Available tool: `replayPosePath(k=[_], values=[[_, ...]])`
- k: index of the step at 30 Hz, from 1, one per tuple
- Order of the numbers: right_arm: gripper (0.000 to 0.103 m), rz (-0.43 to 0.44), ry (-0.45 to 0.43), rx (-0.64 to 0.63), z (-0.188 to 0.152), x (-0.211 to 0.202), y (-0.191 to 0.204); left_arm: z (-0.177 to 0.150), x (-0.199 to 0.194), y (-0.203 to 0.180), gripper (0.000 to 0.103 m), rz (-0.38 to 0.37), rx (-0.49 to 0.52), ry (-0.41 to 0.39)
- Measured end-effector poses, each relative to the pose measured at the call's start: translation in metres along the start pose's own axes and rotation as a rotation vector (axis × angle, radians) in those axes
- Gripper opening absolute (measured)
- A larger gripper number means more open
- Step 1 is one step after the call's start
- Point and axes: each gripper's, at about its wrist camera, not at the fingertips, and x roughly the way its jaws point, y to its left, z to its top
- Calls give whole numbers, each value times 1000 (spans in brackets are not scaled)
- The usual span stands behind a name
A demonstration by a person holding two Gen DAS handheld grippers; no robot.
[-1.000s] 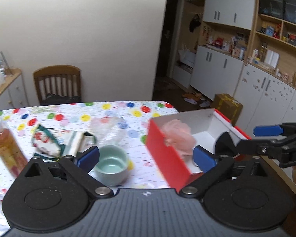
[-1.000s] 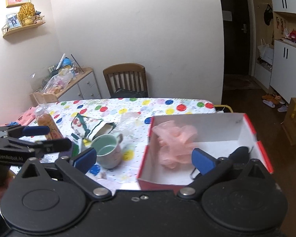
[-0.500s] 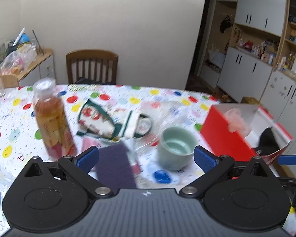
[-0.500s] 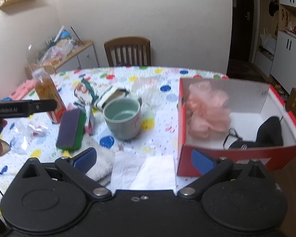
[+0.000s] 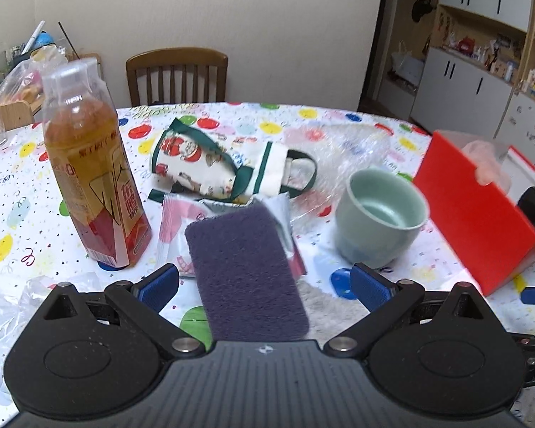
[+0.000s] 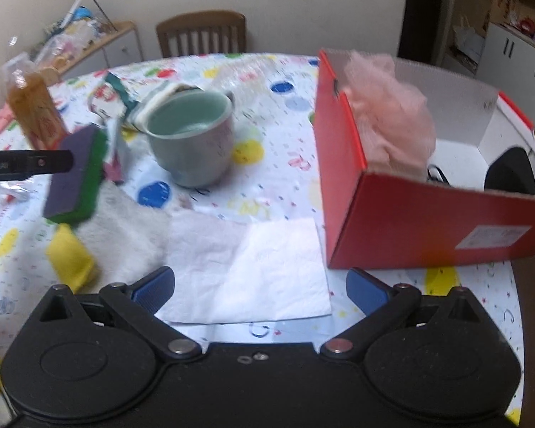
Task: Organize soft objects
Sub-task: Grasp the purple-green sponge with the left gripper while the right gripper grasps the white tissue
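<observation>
Currently your left hand-held gripper (image 5: 264, 285) is spread wide, purple sponge (image 5: 246, 271) on the desk (image 5: 18, 192) centred between its fingers. Right hand-held gripper (image 6: 260, 285) gapes over white tissue (image 6: 260, 271), red box (image 6: 428, 214) just beside.

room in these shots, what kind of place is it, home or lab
Most likely a home dining area. A table under a polka-dot tablecloth has a wooden dining chair pushed up to it, and white cupboards with cluttered open shelves line the wall by a dark doorway.
</observation>
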Motion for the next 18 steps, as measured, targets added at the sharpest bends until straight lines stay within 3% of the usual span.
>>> replayPosePath(k=[10,18], values=[[100,1,44,31,-3,24,-5,1,32,6,103,46,-19,59],[87,-2,75,-18,-6,33,4,-1,41,7,100,50,-11,76]])
